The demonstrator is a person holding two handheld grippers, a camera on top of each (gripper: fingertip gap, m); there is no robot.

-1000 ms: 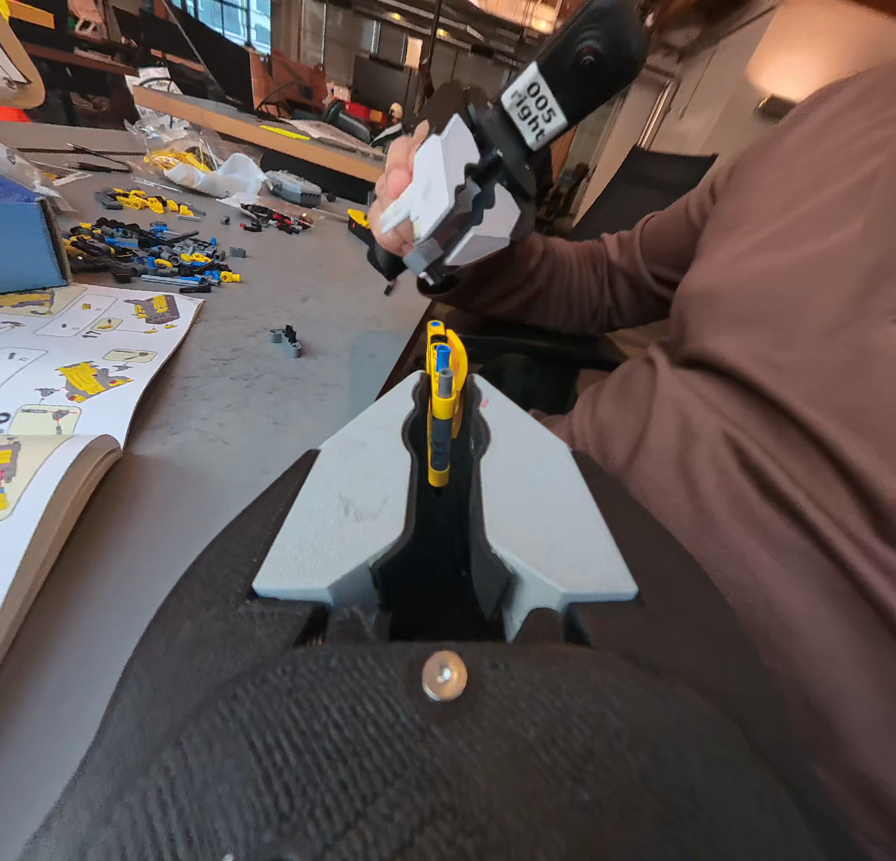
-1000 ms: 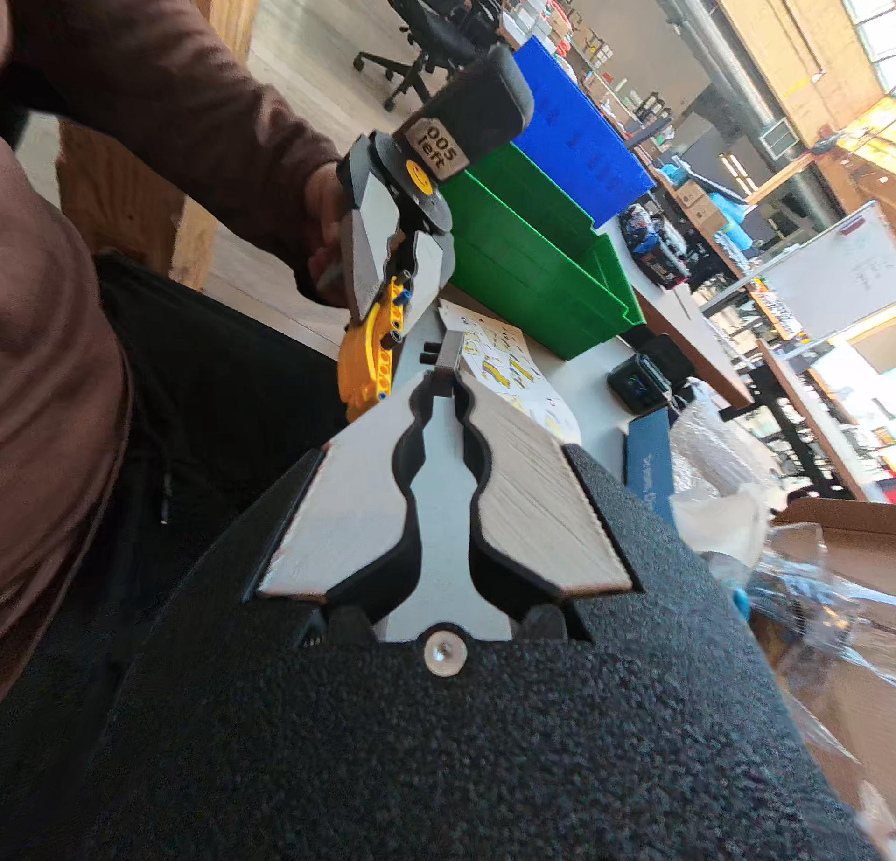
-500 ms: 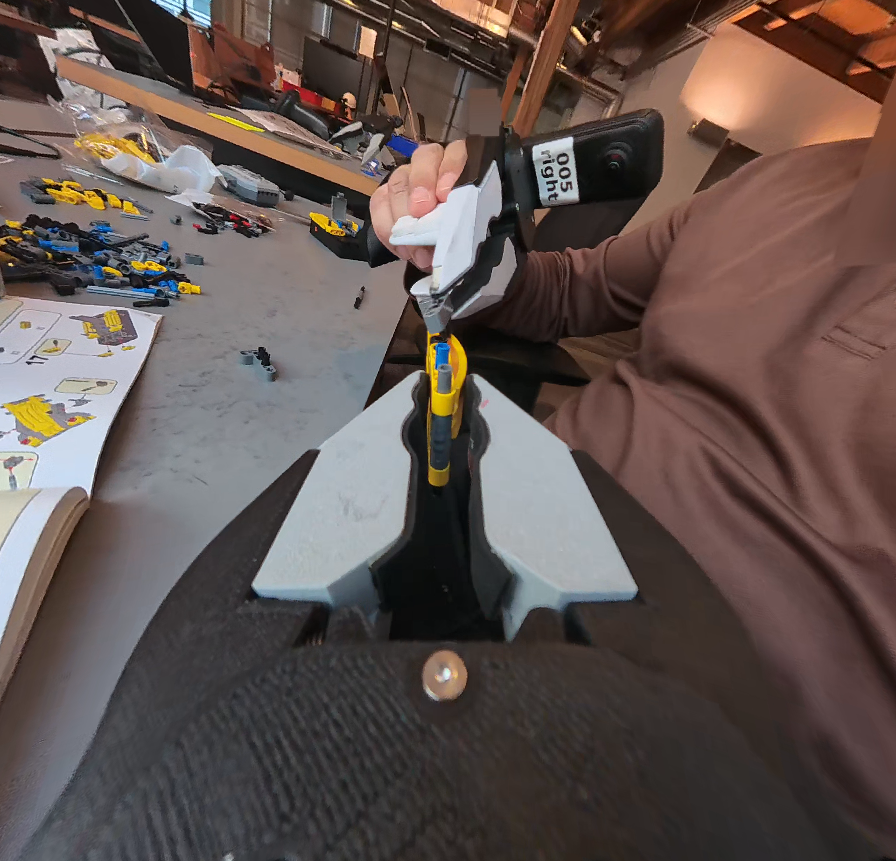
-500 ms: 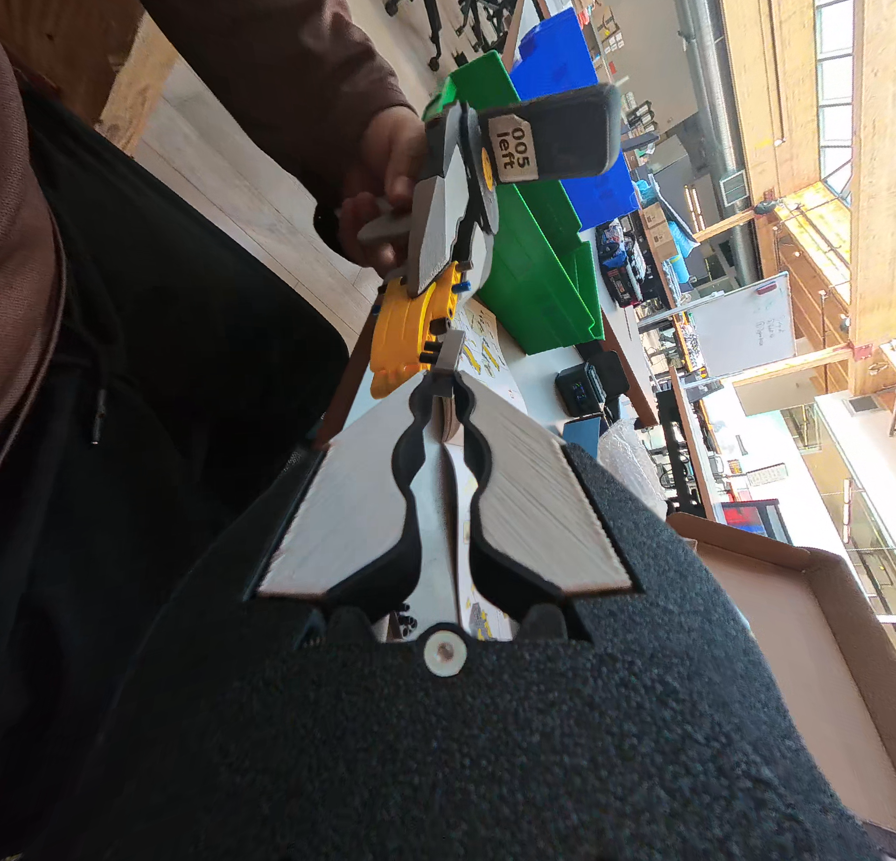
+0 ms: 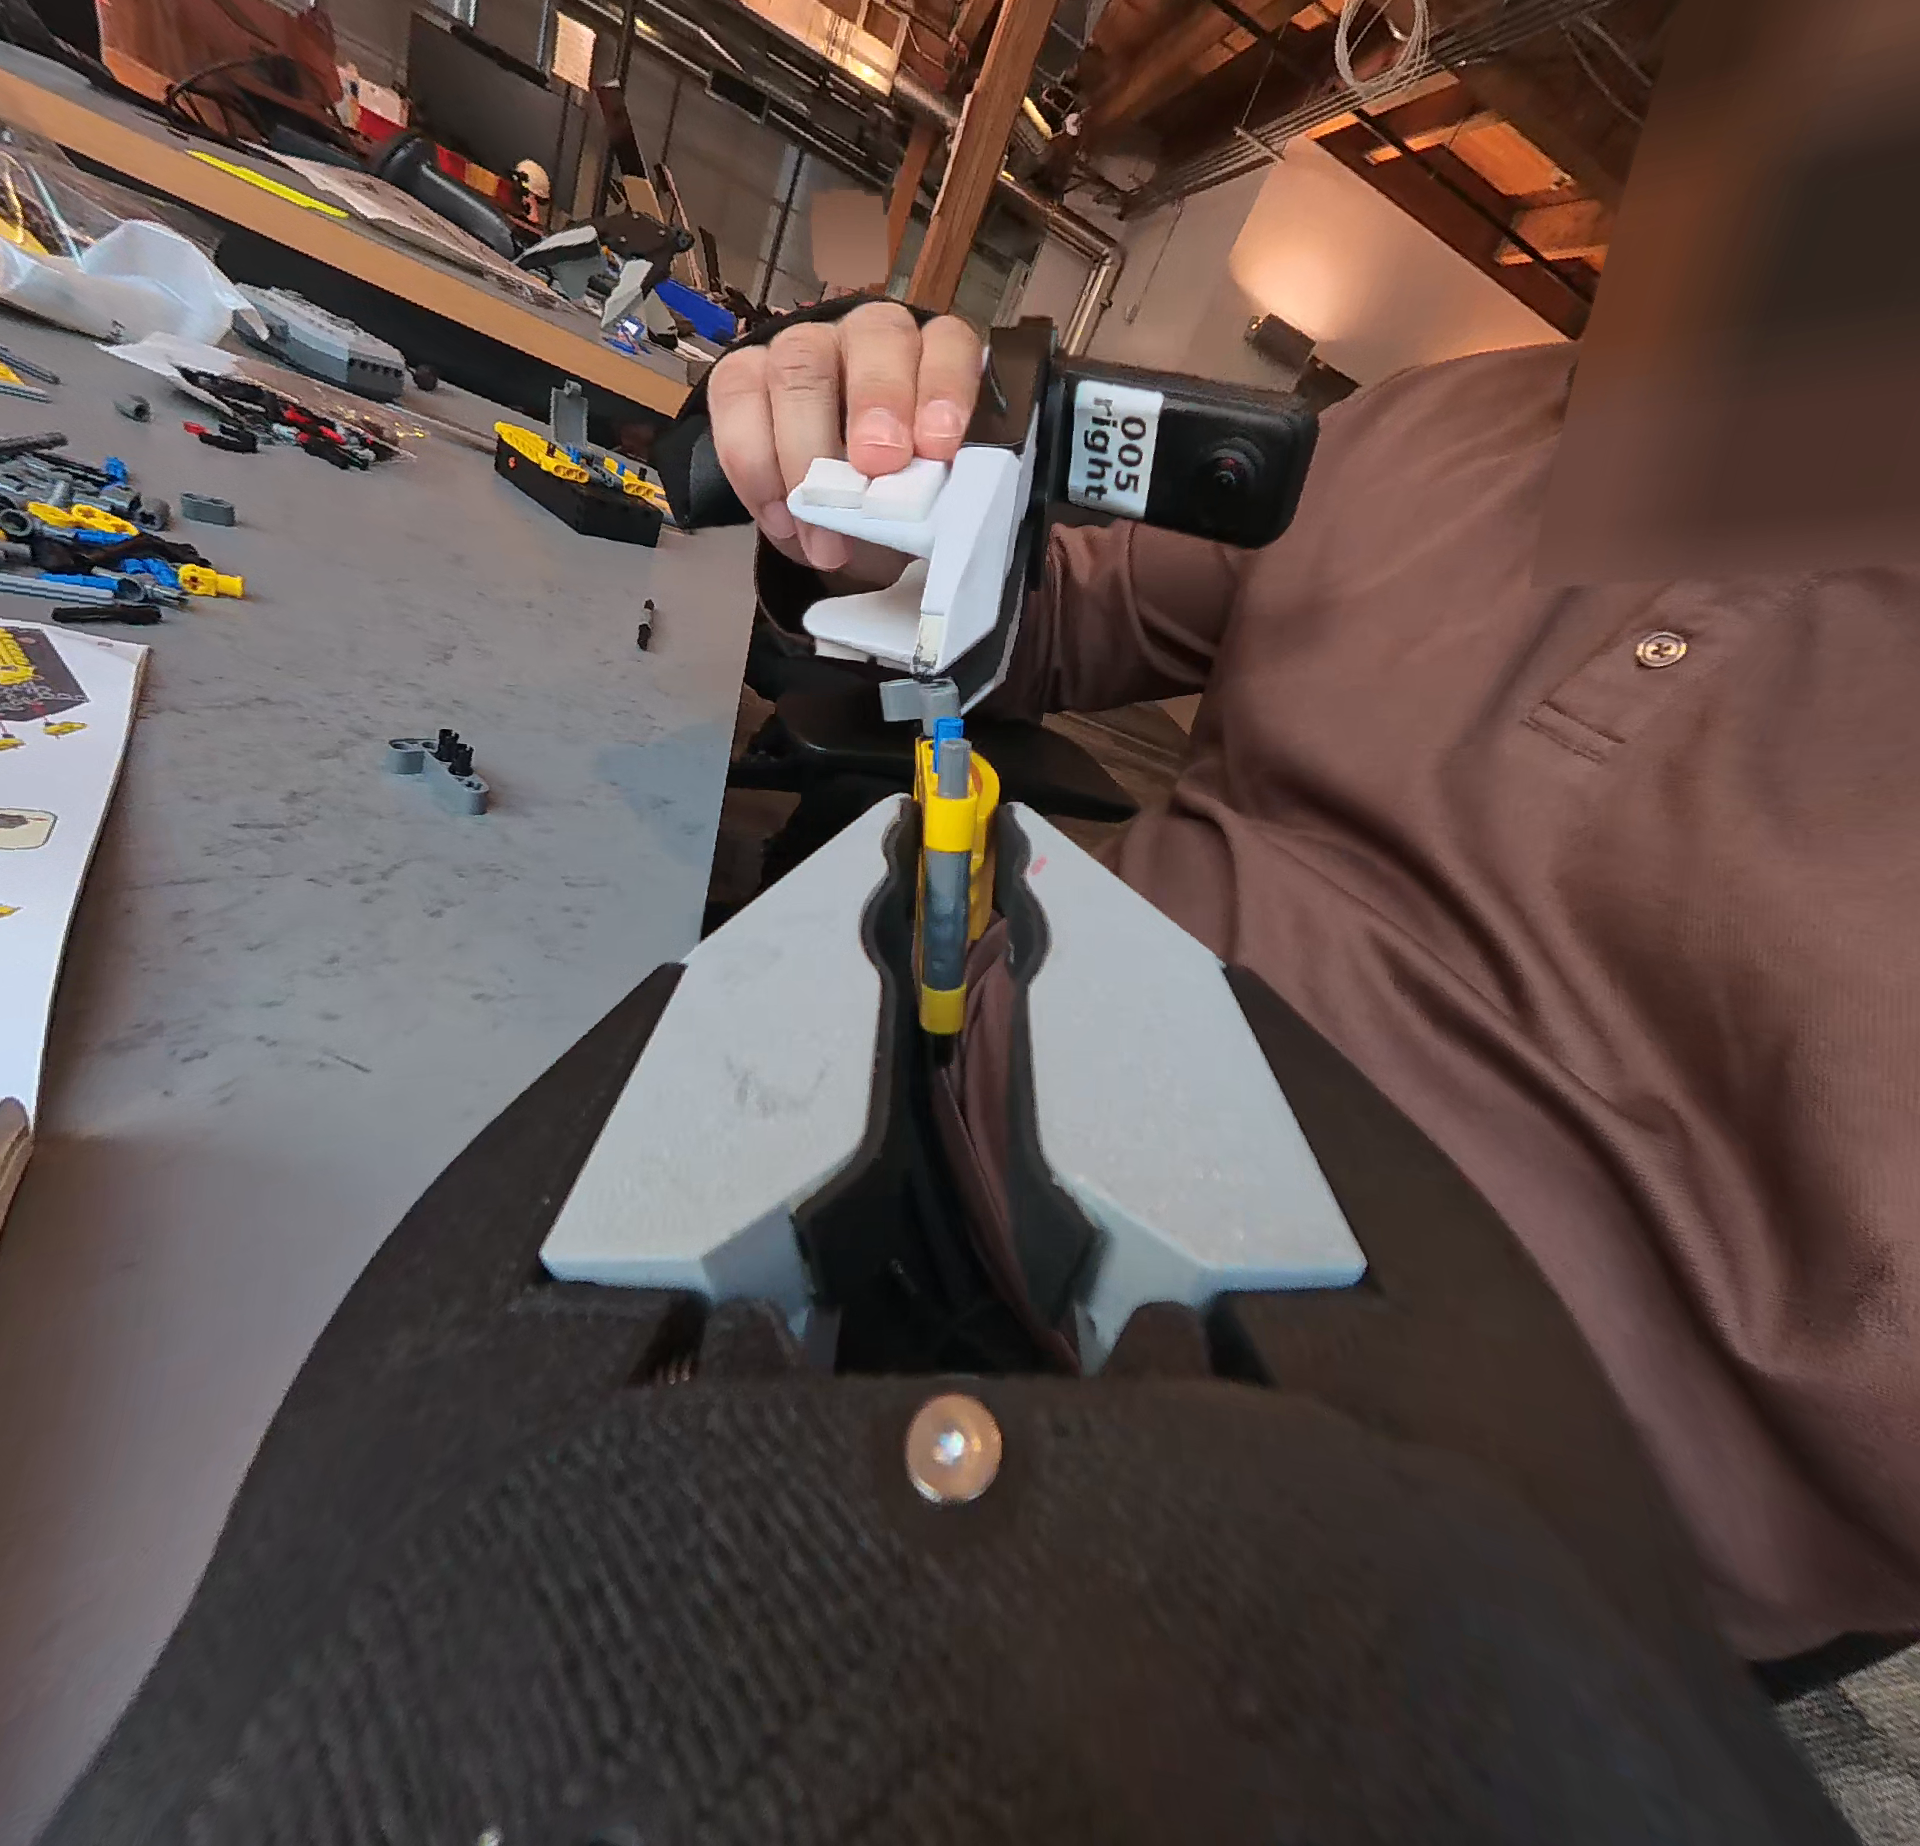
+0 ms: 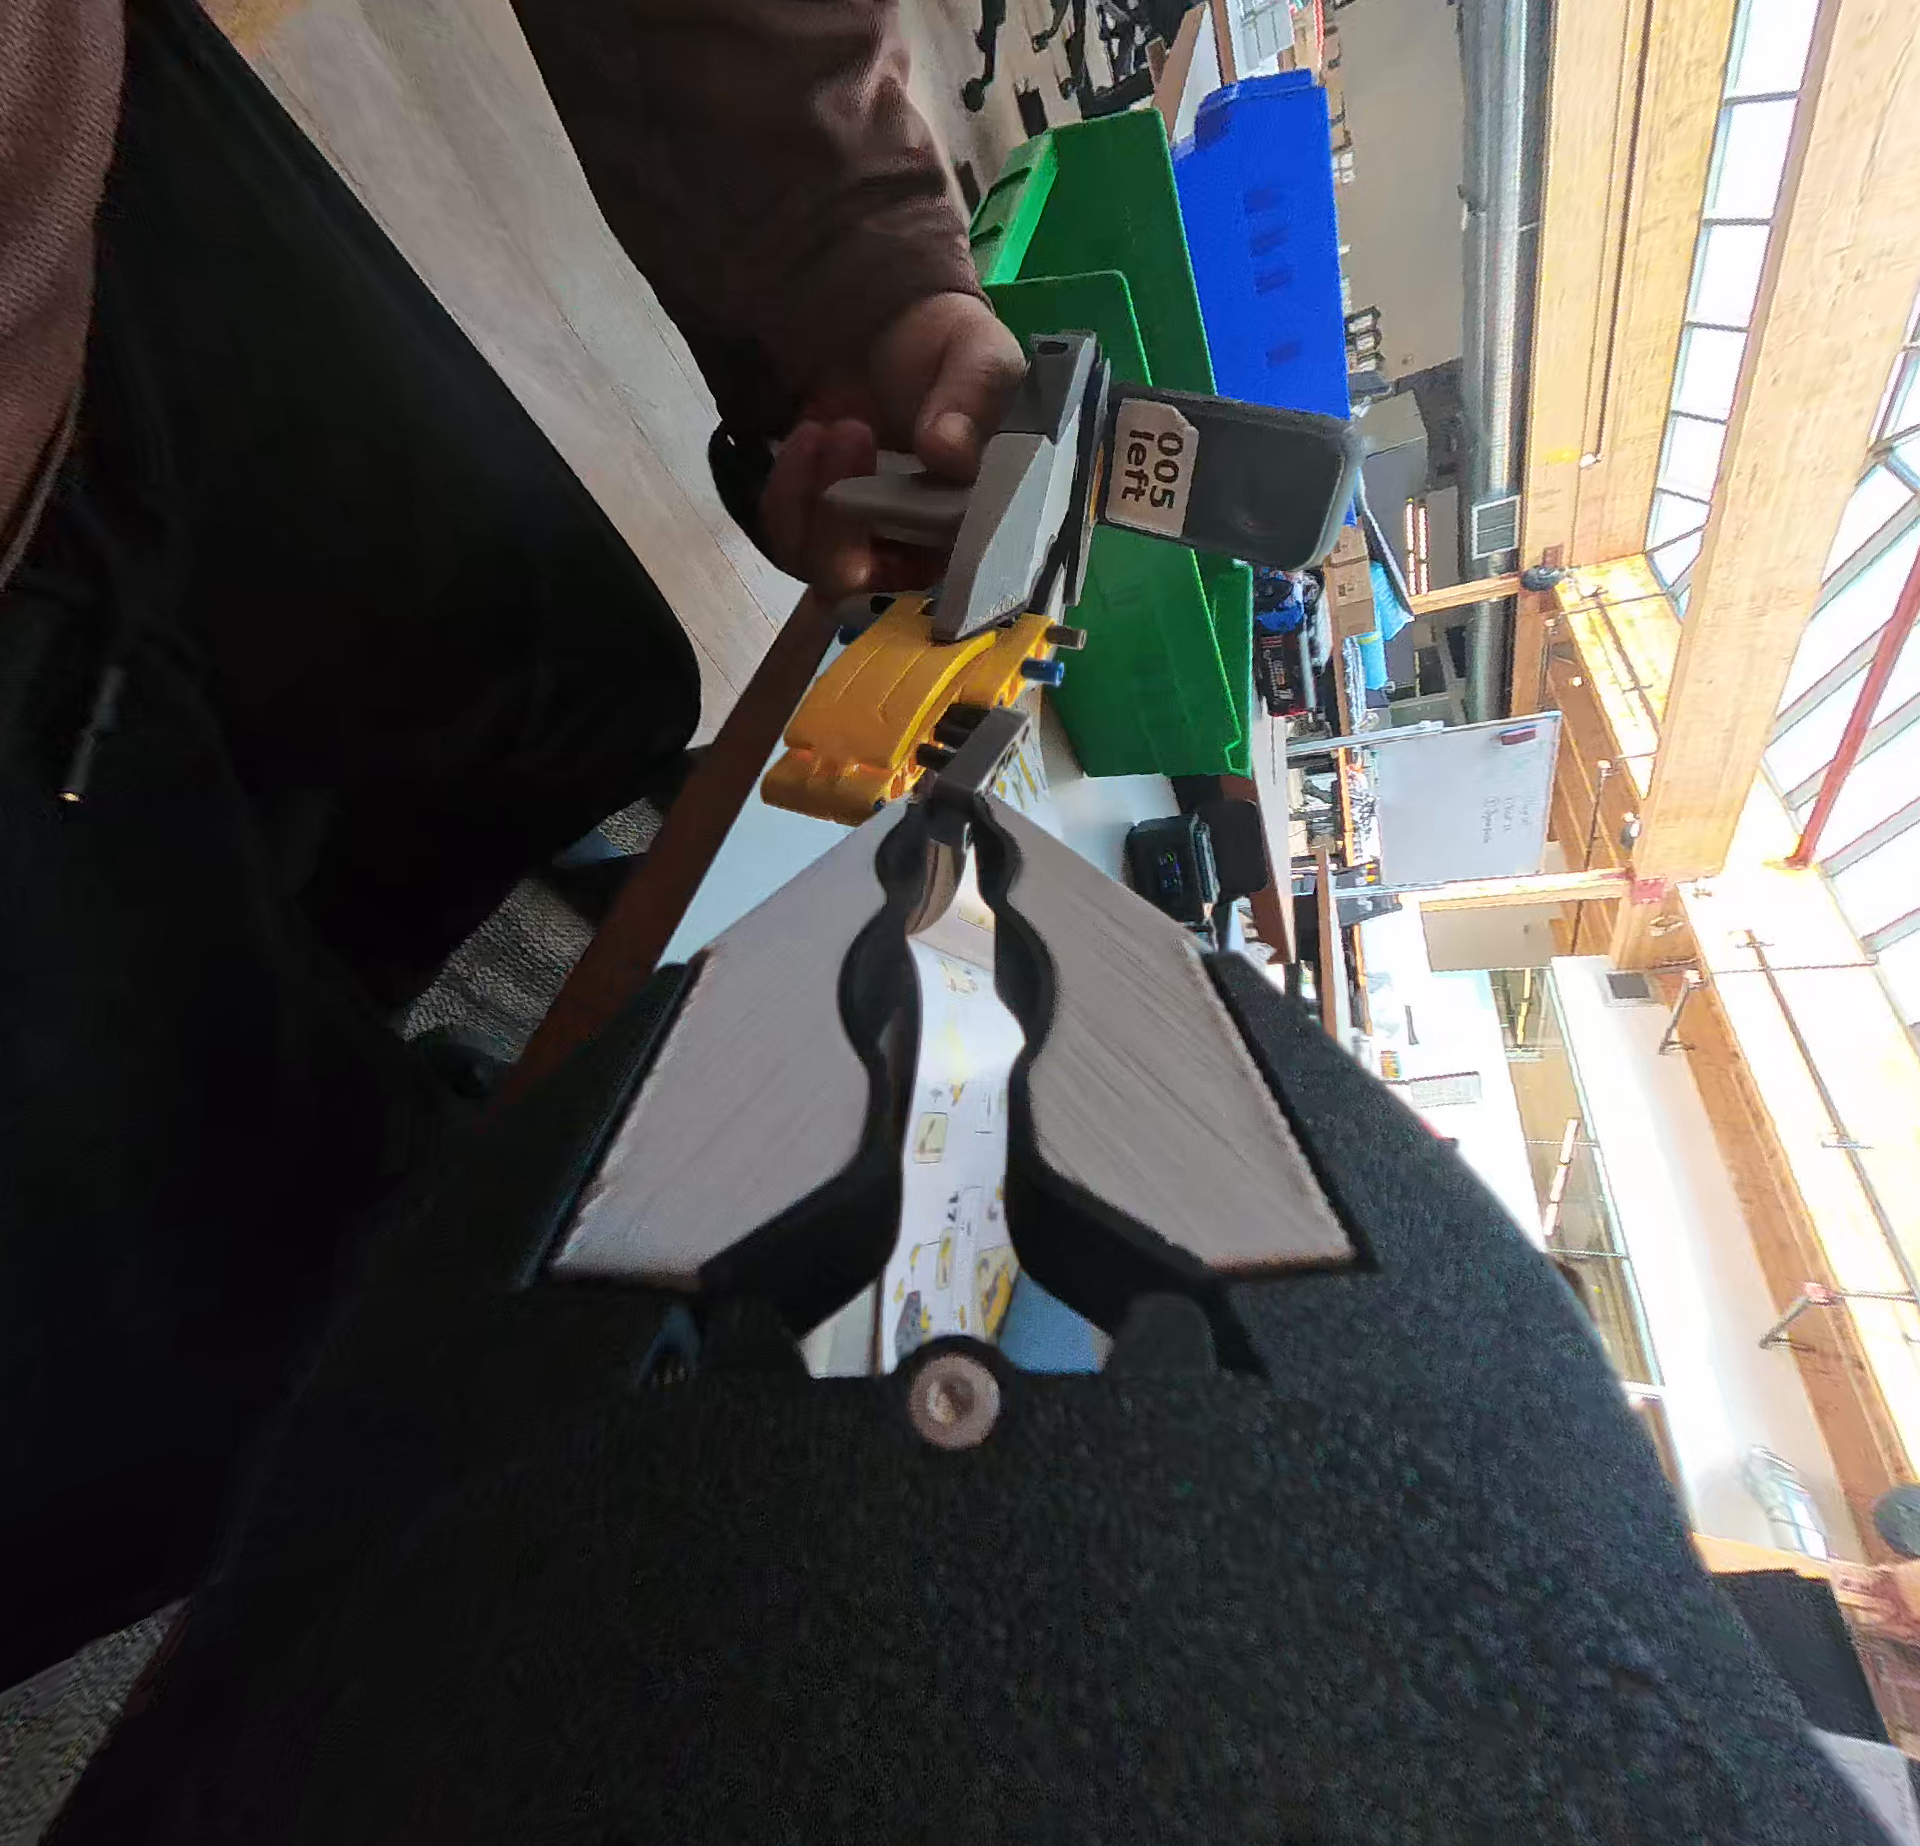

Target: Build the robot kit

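The left hand-held gripper point(image 5: 951, 830) clamps a yellow brick assembly point(image 5: 948, 861). At its twelve o'clock, the right hand-held gripper point(image 6: 951, 809) pinches a small grey piece point(image 6: 977, 752), seemingly just touching the assembly.

Each wrist camera looks forward along its own fingers, close up, facing the other; both share the yellow plastic brick assembly point(image 5: 951, 840) point(image 6: 894, 721) at frame centre.

— How does the left gripper point(image 5: 951, 840) stand?
— Its fingers point(image 5: 769, 1048) are pressed in on a yellow brick assembly point(image 5: 948, 861), a hand point(image 6: 894, 466) at the handle.
— And the right gripper point(image 6: 961, 809)?
— Tilted above it, tips nipped on a small grey piece point(image 6: 977, 757), the right hand point(image 5: 842, 414) wrapped round its grip.
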